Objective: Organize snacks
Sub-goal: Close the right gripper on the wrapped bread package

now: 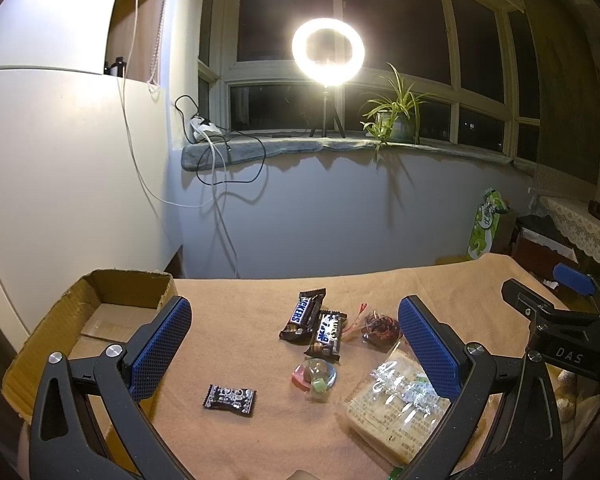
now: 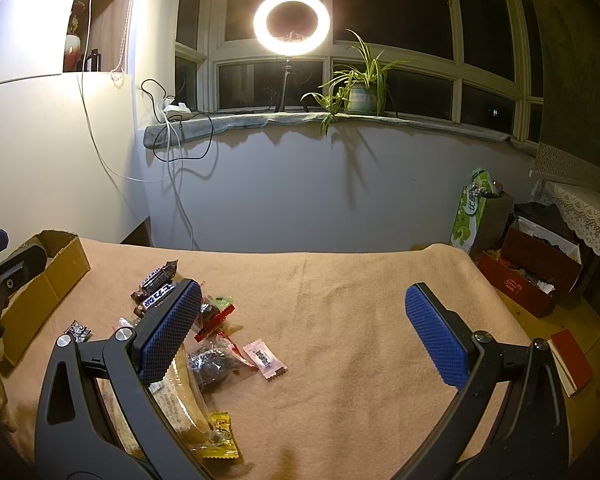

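Note:
Snacks lie on a tan cloth-covered table (image 1: 260,440). In the left wrist view two Snickers bars (image 1: 305,314) lie mid-table, with a small black candy (image 1: 230,399), a clear pack of jelly sweets (image 1: 315,376), a red-trimmed bag of dark snack (image 1: 376,328) and a clear bag of crackers (image 1: 396,404). An open cardboard box (image 1: 100,320) stands at the left. My left gripper (image 1: 296,344) is open and empty above the snacks. My right gripper (image 2: 304,332) is open and empty; a pink wrapped candy (image 2: 265,359), a dark snack bag (image 2: 216,362) and a yellow candy (image 2: 222,436) lie by its left finger.
The right gripper's body (image 1: 560,340) shows at the right of the left wrist view. A ring light (image 1: 328,52) and a potted plant (image 1: 396,116) stand on the windowsill behind. A green bag (image 2: 474,216) and red boxes (image 2: 532,276) sit on the floor to the right.

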A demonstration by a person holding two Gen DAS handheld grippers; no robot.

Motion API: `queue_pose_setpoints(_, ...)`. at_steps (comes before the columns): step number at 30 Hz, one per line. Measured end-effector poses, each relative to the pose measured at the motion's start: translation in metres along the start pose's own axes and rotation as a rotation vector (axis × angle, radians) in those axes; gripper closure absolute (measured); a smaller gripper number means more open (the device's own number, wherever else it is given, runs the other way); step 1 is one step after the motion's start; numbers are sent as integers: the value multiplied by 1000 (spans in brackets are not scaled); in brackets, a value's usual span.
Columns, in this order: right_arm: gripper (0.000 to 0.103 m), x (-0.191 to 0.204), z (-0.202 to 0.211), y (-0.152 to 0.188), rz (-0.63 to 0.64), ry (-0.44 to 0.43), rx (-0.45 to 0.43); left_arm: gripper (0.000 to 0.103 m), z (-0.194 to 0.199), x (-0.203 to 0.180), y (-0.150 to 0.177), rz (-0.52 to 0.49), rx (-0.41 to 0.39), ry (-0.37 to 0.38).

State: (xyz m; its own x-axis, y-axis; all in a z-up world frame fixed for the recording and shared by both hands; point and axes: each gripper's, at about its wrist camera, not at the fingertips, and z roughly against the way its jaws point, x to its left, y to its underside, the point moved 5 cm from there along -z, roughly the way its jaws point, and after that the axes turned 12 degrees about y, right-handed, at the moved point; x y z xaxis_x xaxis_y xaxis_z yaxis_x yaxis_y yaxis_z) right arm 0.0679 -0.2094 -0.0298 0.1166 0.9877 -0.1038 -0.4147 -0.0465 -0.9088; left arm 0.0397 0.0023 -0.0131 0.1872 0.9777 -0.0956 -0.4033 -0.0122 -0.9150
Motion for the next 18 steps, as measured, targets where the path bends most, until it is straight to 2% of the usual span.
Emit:
queue_pose_setpoints(4,0,0,-3,5,2,-22,20,0,-2,4,3,32,24,35)
queue_pose_setpoints(5,0,-3,-8,18,-1,-45,32,0,-2,5,4,37,35,50)
queue_pose_setpoints(9,0,2,-10,27,-2,-142,81,0,-3,4,14,61,76,119)
queue_pose_setpoints(15,0,12,-27,46,-28,-332,272,7,-15,8,48,174,204,263)
queue_pose_setpoints(18,7,10,-33,50,-30,-396,359,18,-22,2,68,231,282,334)
